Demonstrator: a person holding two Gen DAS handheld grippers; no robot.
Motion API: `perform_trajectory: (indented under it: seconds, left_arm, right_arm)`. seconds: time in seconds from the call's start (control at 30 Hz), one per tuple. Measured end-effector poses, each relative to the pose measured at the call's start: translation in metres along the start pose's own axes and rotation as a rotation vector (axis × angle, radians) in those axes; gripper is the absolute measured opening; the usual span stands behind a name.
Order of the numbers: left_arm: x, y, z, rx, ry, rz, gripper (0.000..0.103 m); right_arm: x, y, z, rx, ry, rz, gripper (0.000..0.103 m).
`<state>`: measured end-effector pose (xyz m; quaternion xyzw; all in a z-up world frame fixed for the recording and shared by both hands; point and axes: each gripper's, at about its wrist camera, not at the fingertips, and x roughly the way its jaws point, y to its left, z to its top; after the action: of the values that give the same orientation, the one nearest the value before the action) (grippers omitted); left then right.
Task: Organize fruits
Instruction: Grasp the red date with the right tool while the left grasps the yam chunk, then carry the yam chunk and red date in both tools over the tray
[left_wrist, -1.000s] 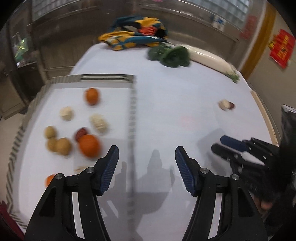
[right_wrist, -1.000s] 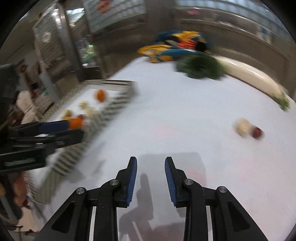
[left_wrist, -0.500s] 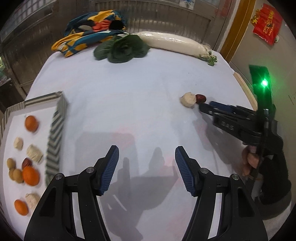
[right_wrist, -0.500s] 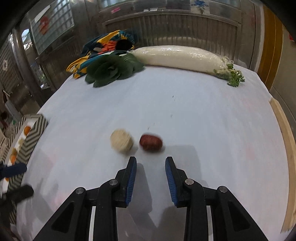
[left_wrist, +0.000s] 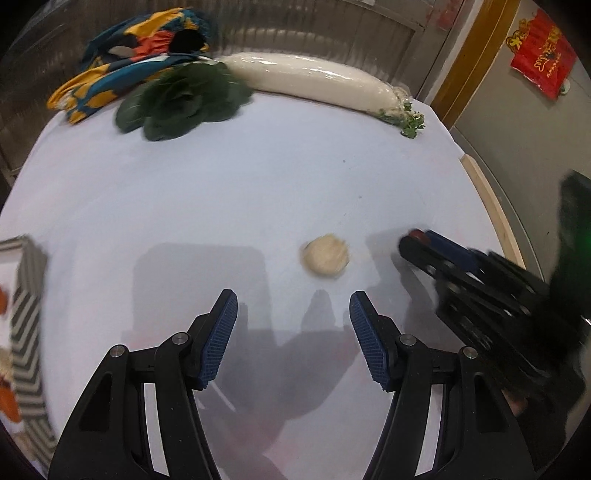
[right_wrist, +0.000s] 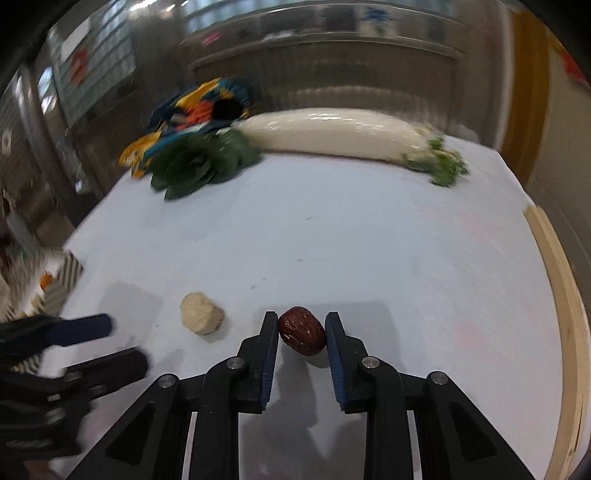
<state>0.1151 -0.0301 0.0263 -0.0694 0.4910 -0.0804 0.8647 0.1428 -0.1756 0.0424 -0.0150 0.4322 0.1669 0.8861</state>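
Fruits left loose on the white-covered table (left_wrist: 258, 192) number two: one pale round piece (left_wrist: 326, 255) and one dark red date (right_wrist: 302, 335), lying near each other toward the near right part of the cloth. At the far edge lie the biggest things, one long white radish (left_wrist: 314, 79) with a green tuft at its end, one bunch of dark leafy greens (left_wrist: 184, 99) touching its blunt end, and one bright patterned cloth (left_wrist: 129, 70) behind the greens. At the left edge stands one striped tray (left_wrist: 27, 295), with orange fruit just showing inside it; how many it holds cannot be counted.

Nothing lies between the grippers and the two loose fruits. The left gripper (left_wrist: 293, 336) hangs with its jaws about half apart and nothing between them, the pale piece just ahead of its tips. The right gripper (right_wrist: 301, 339) has the date between its blue pads, and its jaws are closing on it, both pads at or nearly at the skin, the fruit resting on the cloth.
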Motion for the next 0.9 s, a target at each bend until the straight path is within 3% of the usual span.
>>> perform_trajectory:
  seconds: [0.3,0.33,0.37,0.4,0.47,0.67,0.9]
  left_arm:
    - [0.031,-0.014,0.020,0.005,0.004,0.009,0.063]
    - [0.031,-0.014,0.020,0.012,-0.004,0.015,0.060]
    - [0.031,-0.014,0.020,0.015,-0.006,0.026,0.047]
    - [0.031,-0.013,0.020,0.020,-0.012,0.044,0.041]
    - [0.029,-0.007,0.019,0.008,-0.014,0.009,0.029]
    - [0.012,0.005,0.003,0.007,-0.015,0.024,0.029]
    - [-0.030,0.032,-0.041,-0.023,-0.039,0.076,0.029]
  right_arm:
    - [-0.015,-0.022,0.003,0.065,-0.042,0.018,0.025]
    - [-0.014,-0.023,0.003,0.066,-0.040,0.022,0.025]
    - [-0.014,-0.023,0.003,0.065,-0.037,0.023,0.025]
    - [-0.012,-0.022,0.002,0.063,-0.032,0.025,0.025]
    - [-0.010,-0.019,0.002,0.056,-0.023,0.030,0.025]
    - [-0.010,-0.009,-0.001,0.054,-0.012,0.048,0.025]
    - [-0.026,0.038,-0.026,-0.035,0.009,0.073,0.025]
